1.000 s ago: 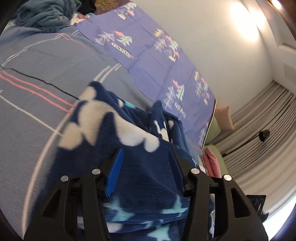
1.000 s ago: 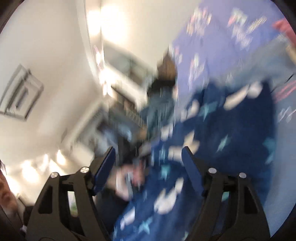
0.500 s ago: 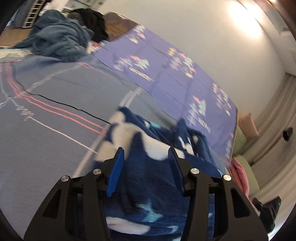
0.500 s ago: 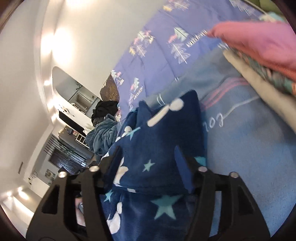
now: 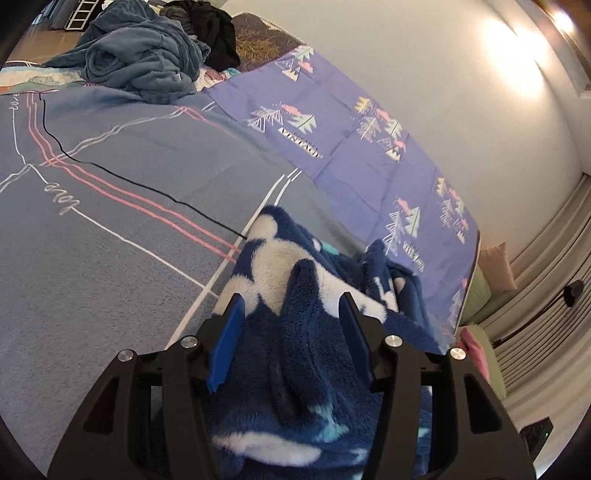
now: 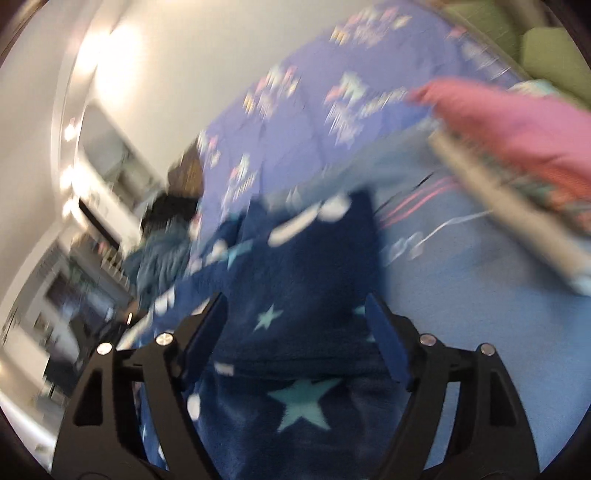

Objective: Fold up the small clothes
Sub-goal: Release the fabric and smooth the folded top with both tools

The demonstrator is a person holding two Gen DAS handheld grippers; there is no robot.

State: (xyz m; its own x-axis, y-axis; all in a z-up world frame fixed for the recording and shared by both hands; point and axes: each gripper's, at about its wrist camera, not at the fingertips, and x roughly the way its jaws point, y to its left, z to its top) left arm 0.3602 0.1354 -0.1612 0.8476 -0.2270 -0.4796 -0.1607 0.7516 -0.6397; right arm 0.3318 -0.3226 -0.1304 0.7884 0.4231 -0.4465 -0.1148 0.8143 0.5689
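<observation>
A dark blue fleece garment (image 5: 280,258) with white shapes and teal stars lies bunched on the grey-blue bedcover (image 5: 110,258). My left gripper (image 5: 291,297) sits low over its near end. A ridge of fleece rises between the fingers, the pads stand clear of it, and the jaws are opening. In the blurred right wrist view the same garment (image 6: 317,266) spreads flat under my right gripper (image 6: 295,297). Its jaws are opening wide, with cloth below and between them but not pinched.
A purple sheet with tree prints (image 5: 351,155) runs along the white wall. A teal blanket heap (image 5: 140,62) and a black garment (image 5: 214,29) lie at the bed's far end. A stack of folded clothes topped in pink (image 6: 517,122) sits right of the garment.
The fleece has sunk from close in front of the left camera down onto the bedcover. The right view swung from the room to the bed; its jaws narrowed, then widened again.
</observation>
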